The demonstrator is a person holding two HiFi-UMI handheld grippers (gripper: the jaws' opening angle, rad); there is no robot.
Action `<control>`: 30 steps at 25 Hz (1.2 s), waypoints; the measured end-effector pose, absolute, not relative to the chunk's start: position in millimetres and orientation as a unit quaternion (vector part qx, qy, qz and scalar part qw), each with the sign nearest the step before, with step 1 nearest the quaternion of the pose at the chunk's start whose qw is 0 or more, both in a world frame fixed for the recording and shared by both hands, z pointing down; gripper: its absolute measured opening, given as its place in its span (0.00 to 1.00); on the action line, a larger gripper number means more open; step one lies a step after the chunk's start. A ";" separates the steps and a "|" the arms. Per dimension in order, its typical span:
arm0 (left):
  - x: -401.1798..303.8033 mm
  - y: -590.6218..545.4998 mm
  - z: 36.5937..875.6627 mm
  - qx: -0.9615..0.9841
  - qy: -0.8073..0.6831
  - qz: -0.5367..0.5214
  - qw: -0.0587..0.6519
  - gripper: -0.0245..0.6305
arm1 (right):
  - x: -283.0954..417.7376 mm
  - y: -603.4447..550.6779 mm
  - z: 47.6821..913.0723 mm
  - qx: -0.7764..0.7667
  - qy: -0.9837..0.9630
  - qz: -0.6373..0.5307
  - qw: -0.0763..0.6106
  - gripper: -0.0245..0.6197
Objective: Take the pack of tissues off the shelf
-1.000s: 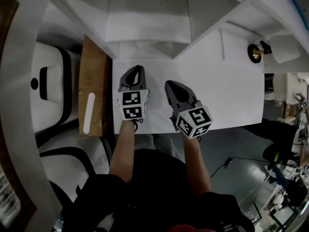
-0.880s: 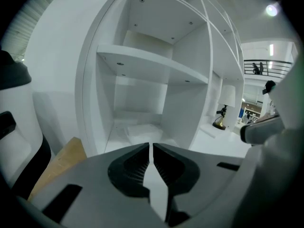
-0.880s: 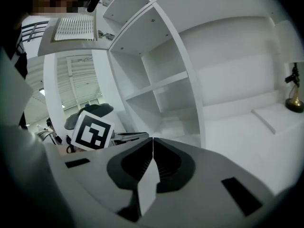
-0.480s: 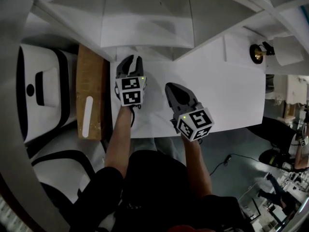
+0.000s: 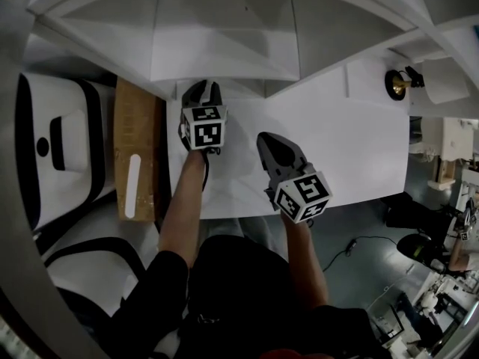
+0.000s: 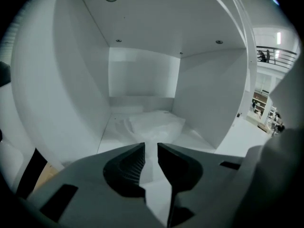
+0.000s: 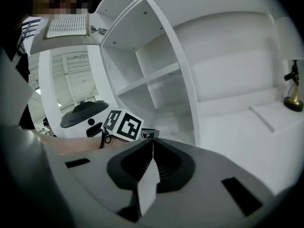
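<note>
The pack of tissues (image 6: 153,122) is a white, crinkled soft pack lying on the floor of a white shelf compartment (image 6: 142,80), straight ahead of my left gripper (image 6: 151,146). That gripper is open by a narrow gap, with nothing between its jaws, and the pack lies a short way beyond its tips. In the head view the left gripper (image 5: 203,88) reaches the mouth of the compartment, and the shelf top hides the pack. My right gripper (image 5: 268,137) hangs over the white table, shut and empty (image 7: 152,140), to the right of the left one.
The white shelf unit (image 5: 224,28) has several compartments with dividing walls. A small brass ornament (image 5: 395,83) stands at the table's right. A cardboard box (image 5: 136,152) and a white-and-black machine (image 5: 60,148) sit left of the table (image 5: 352,148).
My left gripper has moved forward to the shelf, its tips now at the compartment's mouth. The right gripper has hardly moved.
</note>
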State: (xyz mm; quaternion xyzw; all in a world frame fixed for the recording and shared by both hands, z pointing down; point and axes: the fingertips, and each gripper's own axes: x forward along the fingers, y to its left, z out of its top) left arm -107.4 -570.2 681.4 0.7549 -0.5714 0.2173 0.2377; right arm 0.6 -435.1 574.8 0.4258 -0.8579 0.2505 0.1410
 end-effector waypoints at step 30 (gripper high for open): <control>-93.4 -509.7 608.1 0.764 -0.586 0.166 0.216 0.06 | 10.6 -413.6 529.2 0.421 -0.874 0.217 0.112 0.07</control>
